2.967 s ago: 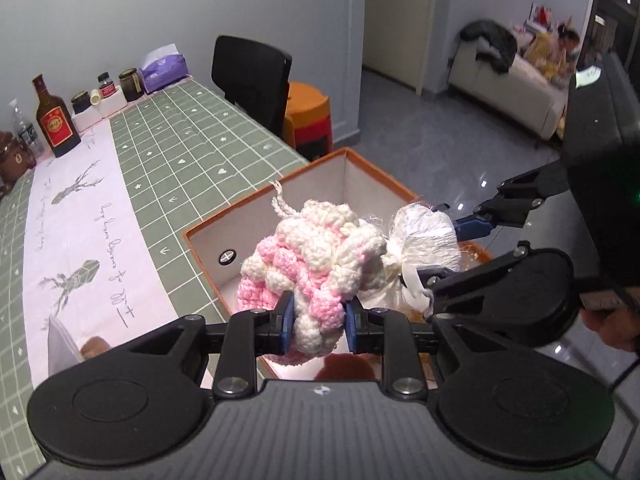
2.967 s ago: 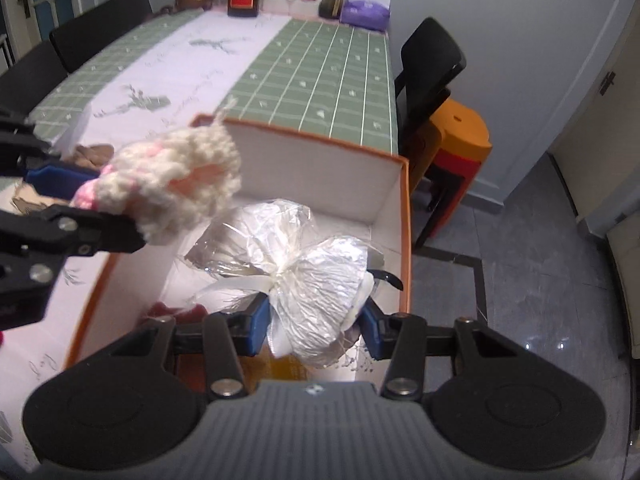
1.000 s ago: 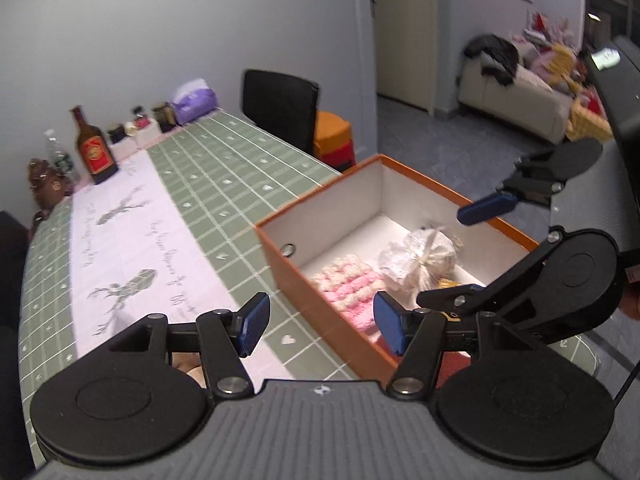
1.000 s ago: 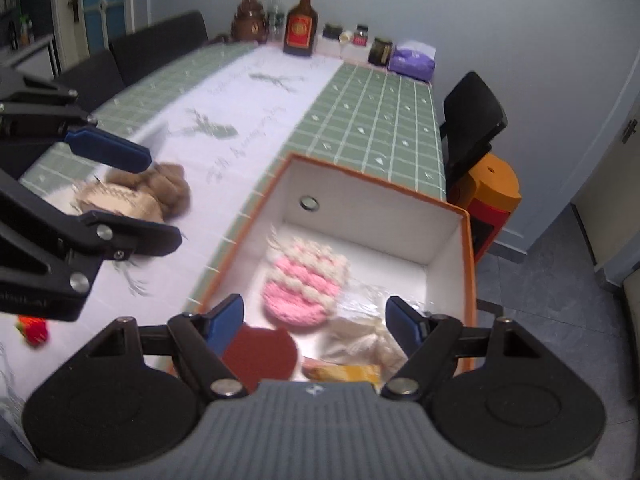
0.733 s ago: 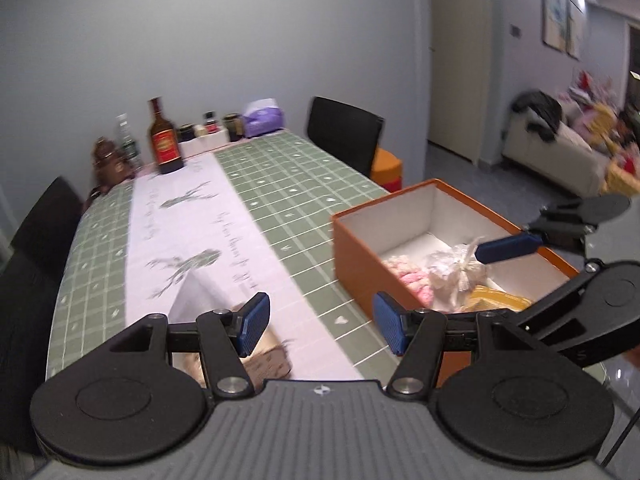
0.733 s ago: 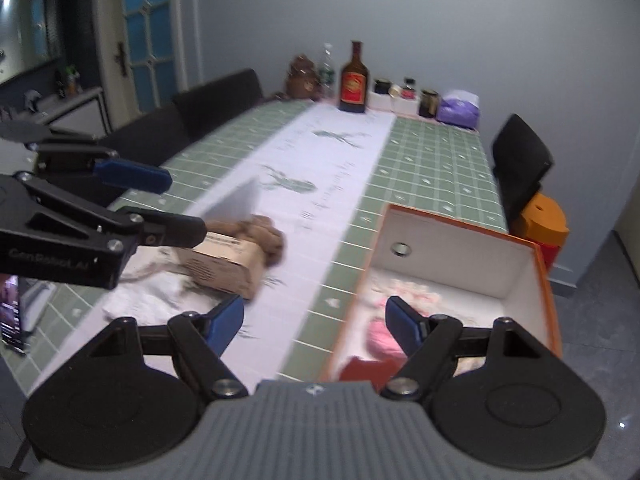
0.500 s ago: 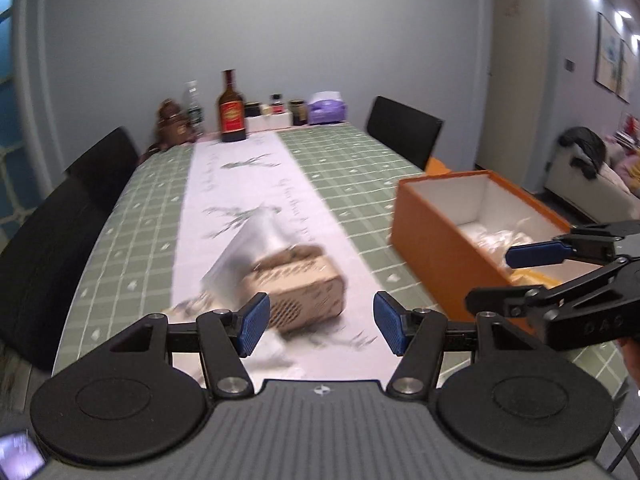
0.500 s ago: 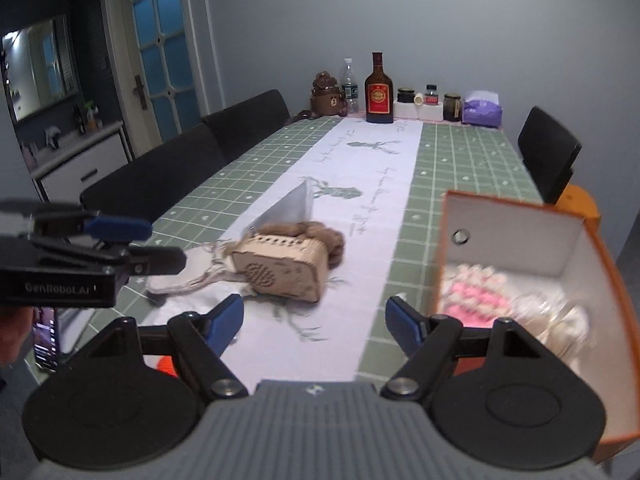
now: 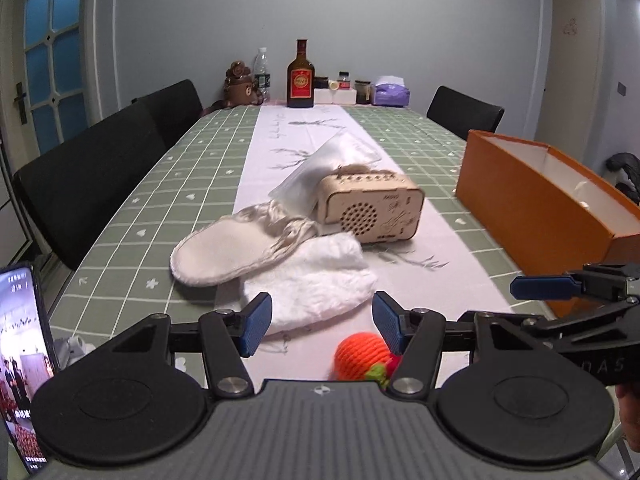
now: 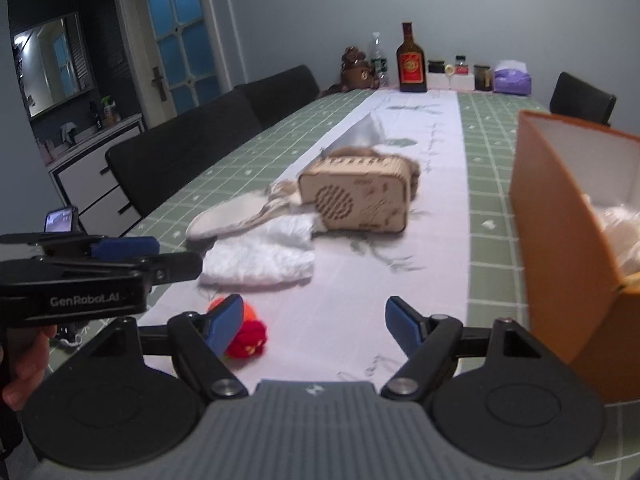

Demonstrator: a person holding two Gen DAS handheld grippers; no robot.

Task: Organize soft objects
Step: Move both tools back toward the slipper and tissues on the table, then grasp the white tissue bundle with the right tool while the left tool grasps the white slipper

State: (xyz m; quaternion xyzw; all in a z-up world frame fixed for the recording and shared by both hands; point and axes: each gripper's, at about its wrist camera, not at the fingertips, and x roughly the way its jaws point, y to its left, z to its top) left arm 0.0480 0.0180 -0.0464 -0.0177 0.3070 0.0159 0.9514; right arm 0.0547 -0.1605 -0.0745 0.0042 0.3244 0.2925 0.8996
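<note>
Two white fluffy slippers lie on the table runner: one sole-up [image 9: 224, 250] and one fuzzy [image 9: 312, 280], also in the right wrist view [image 10: 260, 258]. An orange and red knitted toy [image 9: 362, 356] lies just in front of my open, empty left gripper [image 9: 322, 322]; it also shows in the right wrist view [image 10: 246, 334]. My right gripper [image 10: 314, 324] is open and empty above the runner. The orange box [image 9: 548, 196] stands at the right, with soft items inside [image 10: 616, 228].
A wooden speaker box [image 9: 370, 208] with a clear plastic bag [image 9: 324, 172] sits behind the slippers. Bottles and jars [image 9: 300, 76] stand at the far end. Black chairs [image 9: 100, 168] line the left side. A phone [image 9: 22, 360] stands at the near left.
Both grippers let go of the knitted piece and the plastic bundle in the box, then swung left and back. The slippers and the orange toy now lie in front of them.
</note>
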